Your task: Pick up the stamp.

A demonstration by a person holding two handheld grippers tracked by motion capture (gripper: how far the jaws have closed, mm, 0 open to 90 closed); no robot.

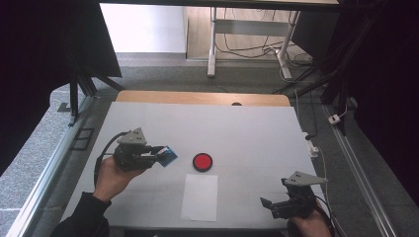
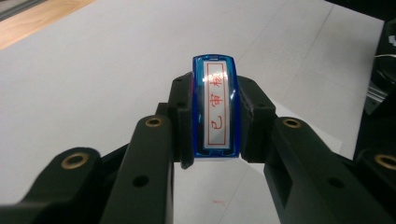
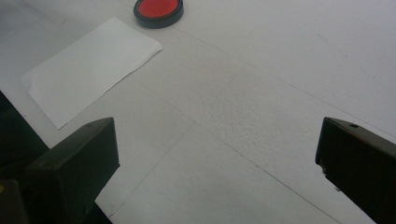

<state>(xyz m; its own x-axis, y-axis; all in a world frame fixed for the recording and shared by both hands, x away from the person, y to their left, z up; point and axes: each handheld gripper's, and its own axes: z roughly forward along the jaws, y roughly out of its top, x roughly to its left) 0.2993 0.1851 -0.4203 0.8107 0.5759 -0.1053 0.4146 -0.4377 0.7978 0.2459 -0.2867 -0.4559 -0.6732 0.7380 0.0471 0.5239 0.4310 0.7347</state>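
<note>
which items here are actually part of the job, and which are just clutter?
In the job:
- blue stamp, clamped in the left claw
- red ink pad
- white paper sheet
- right claw, open, hovering over the table

Just lying about:
- white plug and cables on the floor
- desk frame behind

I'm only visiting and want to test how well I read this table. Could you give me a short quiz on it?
1. True or false: the left gripper is clamped on the blue plastic stamp with red characters.
2. What lies nearest the white paper sheet: A the round red ink pad, B a cup?
3. The right gripper: jaws apart or closed?

Key: 1 true; 2 A; 3 apart, holding nothing.
</note>
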